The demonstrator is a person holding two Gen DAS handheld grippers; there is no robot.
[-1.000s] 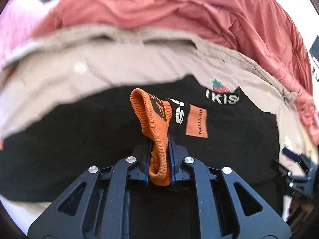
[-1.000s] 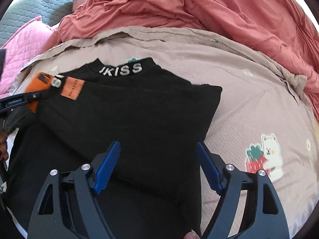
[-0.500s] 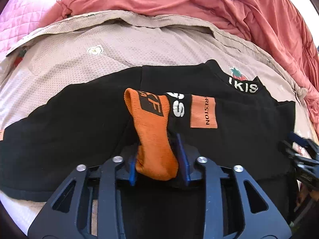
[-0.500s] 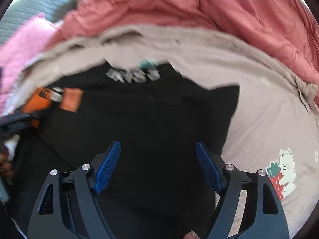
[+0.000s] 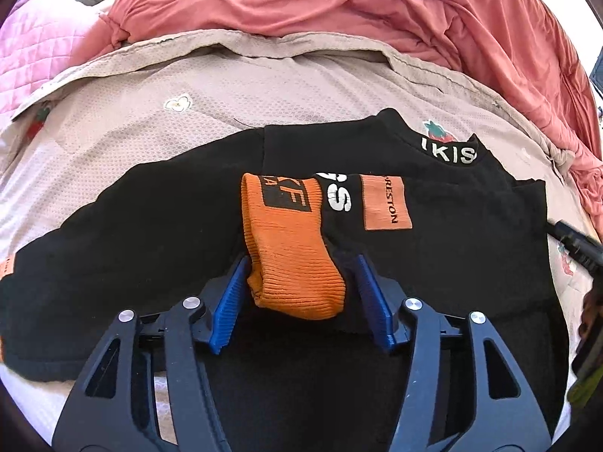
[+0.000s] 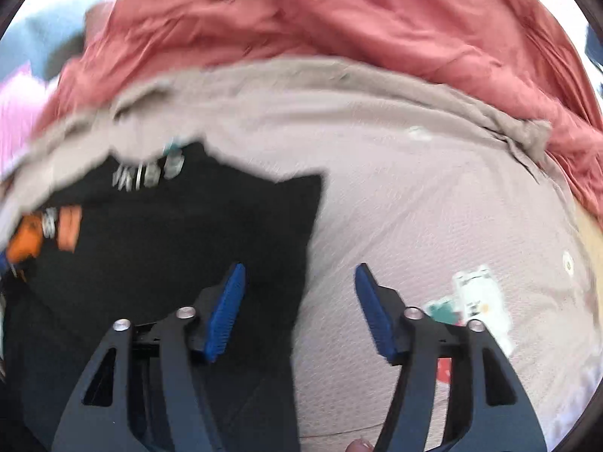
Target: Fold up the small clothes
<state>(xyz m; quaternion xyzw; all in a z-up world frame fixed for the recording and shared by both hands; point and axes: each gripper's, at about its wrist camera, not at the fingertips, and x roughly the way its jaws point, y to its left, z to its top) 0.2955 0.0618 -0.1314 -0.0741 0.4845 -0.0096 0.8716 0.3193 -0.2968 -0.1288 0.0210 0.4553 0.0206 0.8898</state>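
Note:
A black top (image 5: 150, 233) with white neck lettering and an orange patch (image 5: 384, 203) lies partly folded on the beige sheet. Its orange ribbed cuff (image 5: 290, 248) lies on the black cloth between the fingers of my left gripper (image 5: 297, 297), which is open and no longer pinches it. In the blurred right wrist view the same top (image 6: 188, 248) lies at the left. My right gripper (image 6: 297, 301) is open and empty over the top's right edge, with the left finger over black cloth and the right over the sheet.
The beige patterned sheet (image 6: 433, 207) spreads to the right of the top, with a bear print (image 6: 475, 301). A crumpled salmon-red duvet (image 5: 339, 3) lies behind. A pink quilted cover (image 5: 34, 52) is at far left. The other gripper's tip (image 5: 573, 241) shows at right edge.
My left gripper has opened and let go of the orange cuff, which now lies on the top. My right gripper has moved right, to the top's right edge, still open.

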